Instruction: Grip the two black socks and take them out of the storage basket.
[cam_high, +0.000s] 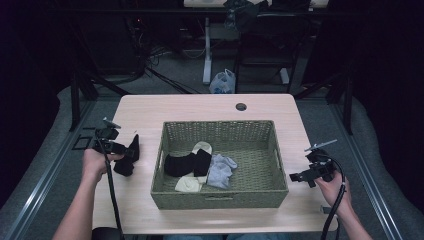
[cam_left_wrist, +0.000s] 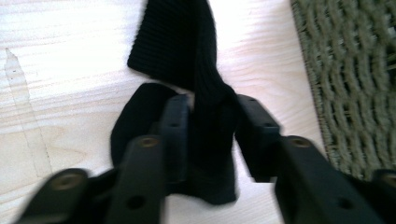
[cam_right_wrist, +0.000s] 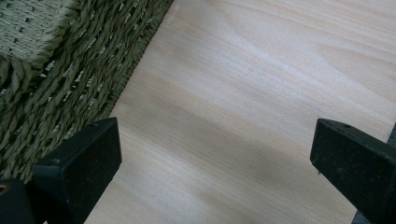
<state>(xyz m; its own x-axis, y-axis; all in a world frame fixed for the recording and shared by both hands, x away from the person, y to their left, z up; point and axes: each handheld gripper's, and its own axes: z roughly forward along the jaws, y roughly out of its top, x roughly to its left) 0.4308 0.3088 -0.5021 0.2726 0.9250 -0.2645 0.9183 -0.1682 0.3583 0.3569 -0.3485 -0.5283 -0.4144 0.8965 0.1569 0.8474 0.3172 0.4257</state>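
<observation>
While the left gripper (cam_left_wrist: 210, 126) hangs low over the left edge of the tabletop (cam_high: 210, 107), its jaws stand partly spread with a black sock (cam_left_wrist: 201, 70) between them, the pads barely touching the knit, if at all. The sock lies crumpled just left of the woven basket (cam_high: 220, 200), apart from its wall. It looks light, limp and ribbed, so it should drape and fold when lifted; a pinch across the bunched middle seems surest. The right gripper (cam_right_wrist: 215, 154) hovers spread wide and empty by the basket's right wall. Farther in, black, cream and grey socks (cam_high: 200, 165) lie heaped.
</observation>
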